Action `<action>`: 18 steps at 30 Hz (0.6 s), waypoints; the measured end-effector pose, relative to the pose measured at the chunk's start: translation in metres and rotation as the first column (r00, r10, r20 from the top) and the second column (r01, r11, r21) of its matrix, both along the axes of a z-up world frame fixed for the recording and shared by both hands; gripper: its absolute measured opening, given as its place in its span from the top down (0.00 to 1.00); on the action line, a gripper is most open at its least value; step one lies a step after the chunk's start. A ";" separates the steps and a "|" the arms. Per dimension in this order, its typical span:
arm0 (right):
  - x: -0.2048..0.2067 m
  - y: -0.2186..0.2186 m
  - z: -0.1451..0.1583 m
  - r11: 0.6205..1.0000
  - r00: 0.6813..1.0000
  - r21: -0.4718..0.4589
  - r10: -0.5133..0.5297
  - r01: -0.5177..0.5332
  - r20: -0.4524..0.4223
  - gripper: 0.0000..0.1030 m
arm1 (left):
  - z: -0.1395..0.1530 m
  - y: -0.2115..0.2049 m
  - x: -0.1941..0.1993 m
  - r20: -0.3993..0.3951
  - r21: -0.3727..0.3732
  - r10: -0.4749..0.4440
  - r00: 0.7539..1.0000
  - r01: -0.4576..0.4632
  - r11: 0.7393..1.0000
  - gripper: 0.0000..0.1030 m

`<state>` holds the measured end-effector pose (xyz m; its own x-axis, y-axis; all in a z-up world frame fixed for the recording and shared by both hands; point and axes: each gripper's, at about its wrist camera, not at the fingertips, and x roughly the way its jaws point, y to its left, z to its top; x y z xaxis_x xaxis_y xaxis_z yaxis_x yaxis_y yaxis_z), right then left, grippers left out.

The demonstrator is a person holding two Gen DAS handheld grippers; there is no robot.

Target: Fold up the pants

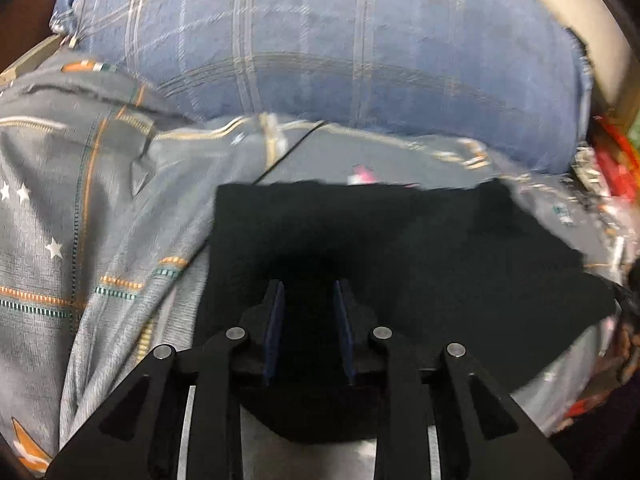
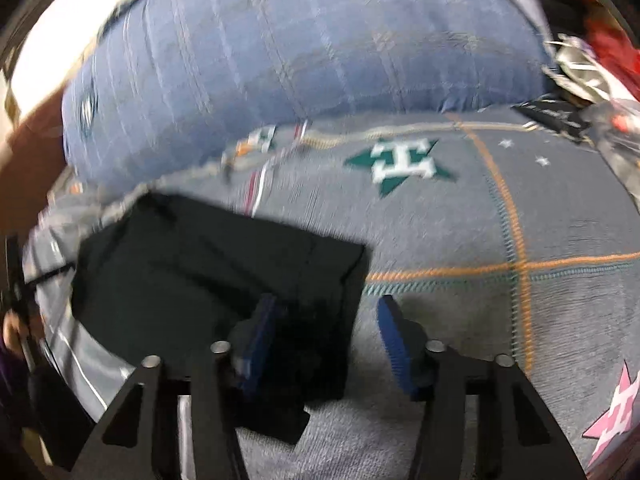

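Two grippers over bed, we note. Grey bedspread (image 2: 460, 232), orange grid lines, star motifs, beneath both. Blue plaid pillow (image 1: 340, 48) beyond fingertips. Black pants (image 1: 400, 248), folded flat, directly below left gripper (image 1: 309, 292); jaws narrowly parted, gripping nothing. Right gripper (image 2: 326, 308) wider apart, empty, straddling pants' right edge. Clutter at far right, blurred.

Folded pants (image 1: 400, 248) lie flat on a bed sheet (image 1: 100, 200), with a large pillow (image 1: 340, 40) on the bed behind them. The left gripper (image 1: 309, 300) hangs over the pants; the right gripper (image 2: 326, 320) straddles their right edge. Clutter (image 2: 592, 68) lies beside the pillow's right end.
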<state>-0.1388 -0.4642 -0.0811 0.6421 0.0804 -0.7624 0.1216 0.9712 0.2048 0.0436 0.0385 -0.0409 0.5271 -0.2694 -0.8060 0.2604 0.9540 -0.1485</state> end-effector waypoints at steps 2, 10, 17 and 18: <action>-0.002 0.017 -0.014 0.995 0.993 -0.027 0.091 -0.094 -0.071 0.51 | -0.008 0.005 0.008 -0.026 -0.019 0.018 0.999 -0.019 1.000 0.77; -0.028 0.032 -0.007 0.978 0.985 -0.123 0.161 -0.167 -0.057 0.48 | -0.011 0.005 0.013 -0.006 0.012 -0.009 1.000 0.009 1.000 0.77; -0.007 0.055 -0.011 0.961 0.981 -0.195 0.185 -0.194 -0.061 0.54 | -0.015 -0.001 0.014 0.001 0.038 -0.009 1.000 0.009 0.999 0.78; -0.002 0.061 -0.015 0.953 0.978 -0.220 0.192 -0.206 -0.084 0.59 | -0.015 -0.001 0.015 0.001 0.038 -0.009 1.000 0.009 0.999 0.77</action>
<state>-0.1411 -0.4034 -0.0963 0.5827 0.0233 -0.8123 -0.0739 0.9970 -0.0244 0.0583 0.0376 -0.0560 0.5261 -0.2430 -0.8150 0.2689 0.9567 -0.1116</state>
